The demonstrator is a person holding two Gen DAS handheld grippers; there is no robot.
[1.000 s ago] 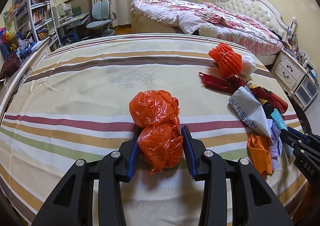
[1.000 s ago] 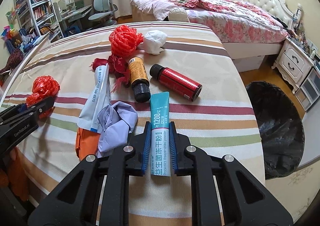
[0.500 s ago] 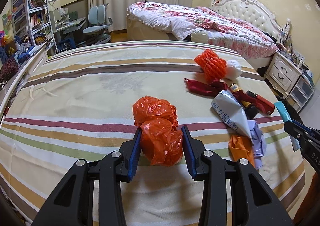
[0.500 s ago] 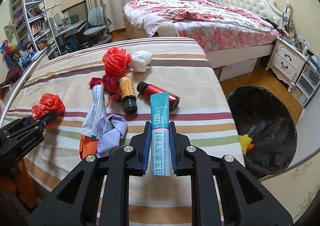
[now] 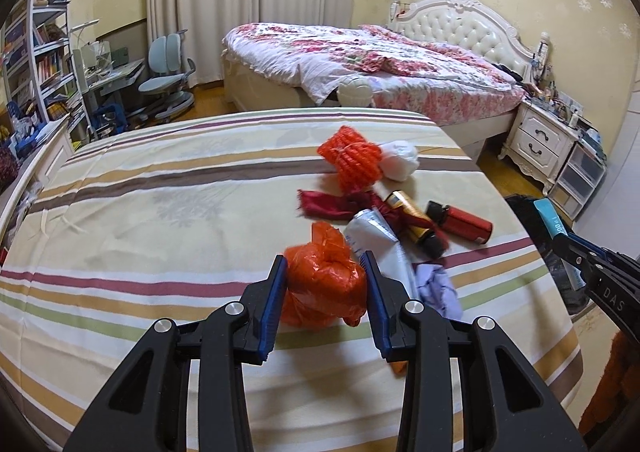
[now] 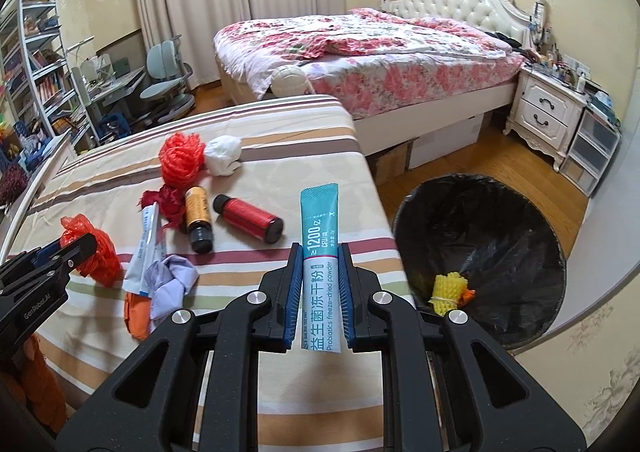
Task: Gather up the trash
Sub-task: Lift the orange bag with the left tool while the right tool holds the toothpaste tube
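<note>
— Orange plastic bag (image 5: 322,284): pinched in the left claw (image 5: 325,294) above the striped bed (image 5: 160,212), underside hidden.
— Right claw (image 6: 320,284)?
— Clamps a probiotic sachet (image 6: 320,248); bin (image 6: 500,220) beside holds yellow foam netting (image 6: 447,287).

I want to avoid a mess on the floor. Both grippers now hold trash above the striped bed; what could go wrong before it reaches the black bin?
1. The orange plastic bag is soft and bulges past the left gripper, so it may slip out.
2. The teal sachet is thin and sticks far beyond the right gripper; it could tilt and miss the bin.
3. The bin stands beside the bed, so an early release falls on bed or floor.
</note>
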